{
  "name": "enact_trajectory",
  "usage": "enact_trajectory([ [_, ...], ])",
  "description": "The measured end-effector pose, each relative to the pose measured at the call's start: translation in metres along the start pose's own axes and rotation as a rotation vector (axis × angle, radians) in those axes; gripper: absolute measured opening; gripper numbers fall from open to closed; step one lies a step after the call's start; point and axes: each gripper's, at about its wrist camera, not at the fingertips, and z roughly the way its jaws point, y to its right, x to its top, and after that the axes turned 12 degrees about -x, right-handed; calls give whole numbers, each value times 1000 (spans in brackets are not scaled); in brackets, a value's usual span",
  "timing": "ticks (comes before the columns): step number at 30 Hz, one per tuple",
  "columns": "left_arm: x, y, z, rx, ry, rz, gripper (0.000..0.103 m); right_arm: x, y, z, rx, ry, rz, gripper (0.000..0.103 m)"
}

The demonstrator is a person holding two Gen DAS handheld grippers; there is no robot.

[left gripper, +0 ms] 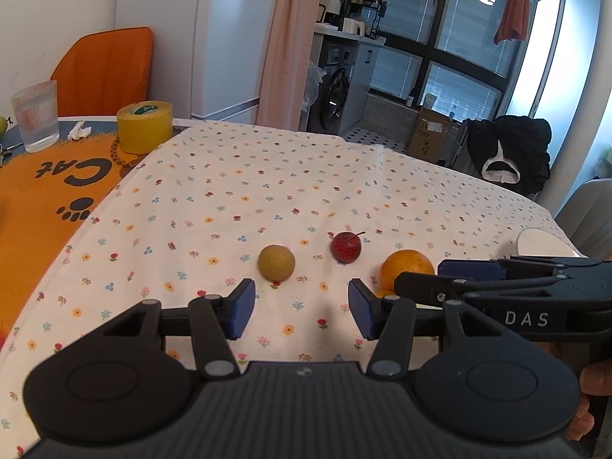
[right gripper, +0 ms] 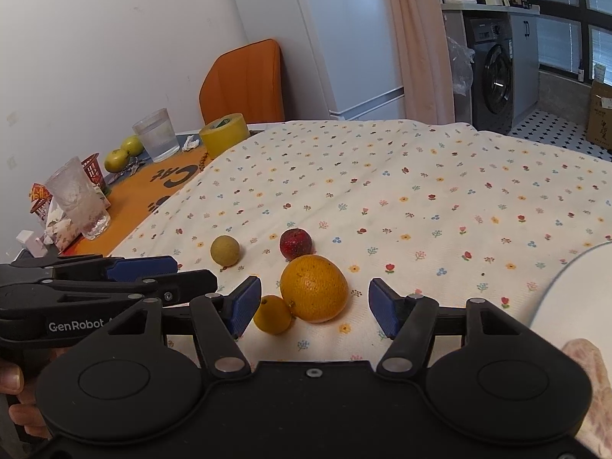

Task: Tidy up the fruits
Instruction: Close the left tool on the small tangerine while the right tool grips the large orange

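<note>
Both grippers hang low over the near edge of the flowered tablecloth [right gripper: 420, 176], side by side and almost touching. Each one has its blue pads spread wide and nothing between them. The left gripper [left gripper: 301, 308] points at bare cloth, with the brown round fruit [left gripper: 276, 262] just beyond its left pad. The right gripper [right gripper: 314, 308] faces the big orange [right gripper: 314, 288], which lies between and a little ahead of its open fingers without touching either pad. That orange is slightly egg-shaped, its long axis running roughly across the view and tilted a bit down to the right. A small orange fruit [right gripper: 272, 314] touches it on the left and sits right by the left blue pad [right gripper: 244, 306]. Behind them stands the red apple [right gripper: 295, 244], stem side up, near the big orange; the brown fruit lies apart to the left. A white plate rim [right gripper: 566, 267] shows at the right.
</note>
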Motion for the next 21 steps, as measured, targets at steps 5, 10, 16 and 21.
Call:
enact_trajectory([
  [5,-1,-1,4,4,-9,5,53,-1,2,6,27,-11,15,43],
  [10,-2,3,7,-1,-15,7,53,-2,3,1,9,-8,4,36],
  [16,-3,13,11,-20,-21,24,53,-8,11,-9,-10,-9,19,36],
  [21,-5,20,16,-32,-27,34,53,-13,16,-15,-19,-10,32,36],
])
